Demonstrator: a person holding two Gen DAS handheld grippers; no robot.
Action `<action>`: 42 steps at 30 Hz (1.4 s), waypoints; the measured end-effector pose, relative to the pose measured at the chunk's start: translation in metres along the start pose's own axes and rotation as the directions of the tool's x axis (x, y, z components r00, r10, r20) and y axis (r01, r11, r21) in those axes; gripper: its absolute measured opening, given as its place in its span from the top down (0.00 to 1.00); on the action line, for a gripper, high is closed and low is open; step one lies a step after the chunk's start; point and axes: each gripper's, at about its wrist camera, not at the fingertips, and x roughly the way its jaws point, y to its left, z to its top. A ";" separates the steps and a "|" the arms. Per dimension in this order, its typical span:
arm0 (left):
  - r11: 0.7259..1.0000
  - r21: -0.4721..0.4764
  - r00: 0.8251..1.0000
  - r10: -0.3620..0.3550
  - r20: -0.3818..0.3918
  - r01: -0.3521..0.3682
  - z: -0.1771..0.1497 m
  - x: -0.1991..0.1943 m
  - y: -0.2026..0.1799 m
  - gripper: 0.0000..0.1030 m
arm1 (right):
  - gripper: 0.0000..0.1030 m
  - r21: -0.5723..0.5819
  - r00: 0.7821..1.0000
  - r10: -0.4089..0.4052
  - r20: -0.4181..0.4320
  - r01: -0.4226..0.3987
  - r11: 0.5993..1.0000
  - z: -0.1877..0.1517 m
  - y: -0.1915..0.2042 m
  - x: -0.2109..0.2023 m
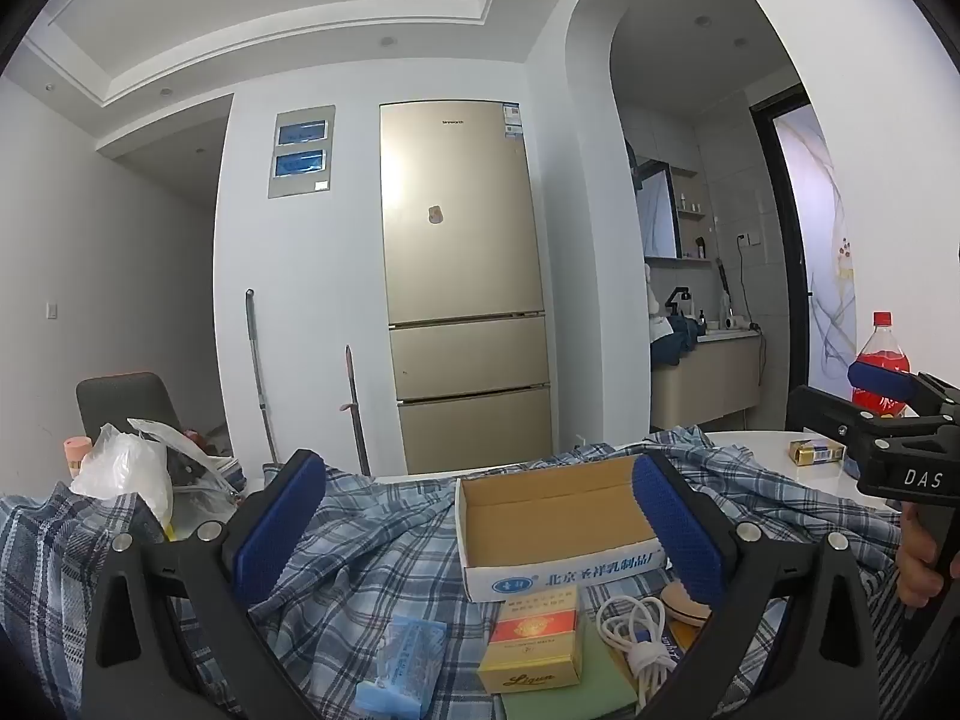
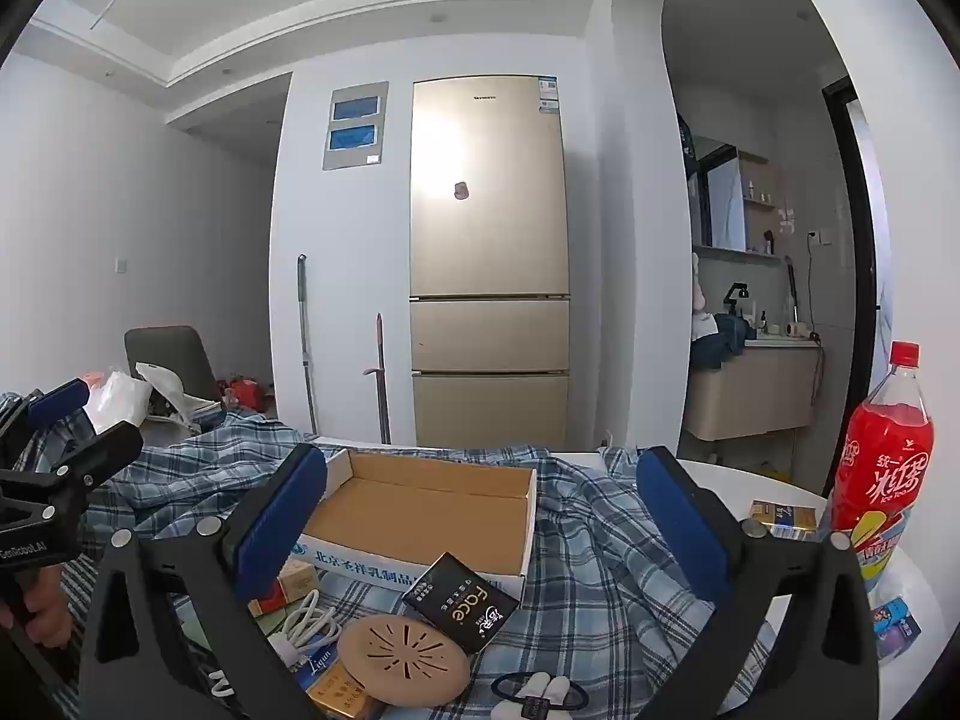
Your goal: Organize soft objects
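A blue plaid shirt [image 1: 360, 552] lies crumpled over the white table; it also shows in the right wrist view [image 2: 600, 552]. An empty open cardboard box [image 1: 552, 516] sits on it, also seen from the right wrist [image 2: 432, 510]. My left gripper [image 1: 480, 531] is open and empty, its pads either side of the box. My right gripper [image 2: 480, 531] is open and empty above the box and small items. Each gripper shows in the other's view: the right [image 1: 900, 438], the left [image 2: 54, 450].
On the shirt lie a yellow-red carton [image 1: 534, 642], a white cable [image 1: 636, 630], a blue packet [image 1: 402, 666], a black Face pack [image 2: 462, 600] and a tan round disc [image 2: 402, 654]. A red drink bottle [image 2: 882, 462] and a small yellow box [image 2: 780, 516] stand right; a plastic bag [image 1: 126, 468] lies left.
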 end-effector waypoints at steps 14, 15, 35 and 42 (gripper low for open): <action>1.000 0.000 1.000 0.000 -0.007 0.000 0.000 0.000 0.000 0.00 | 0.00 -0.001 1.000 -0.004 0.004 0.004 1.000 0.001 -0.002 -0.002; 1.000 -0.001 1.000 0.000 -0.005 0.000 0.000 0.000 0.000 0.00 | 0.00 -0.001 1.000 -0.004 0.004 0.004 1.000 0.001 -0.002 -0.002; 1.000 0.001 1.000 0.000 -0.003 0.000 0.000 0.000 0.000 0.00 | 0.00 -0.011 0.999 -0.006 0.034 0.007 1.000 0.002 -0.001 -0.007; 1.000 0.001 1.000 0.000 -0.002 0.000 0.000 0.000 0.000 0.00 | 0.00 -0.012 0.999 -0.006 0.034 0.006 1.000 0.003 0.000 -0.007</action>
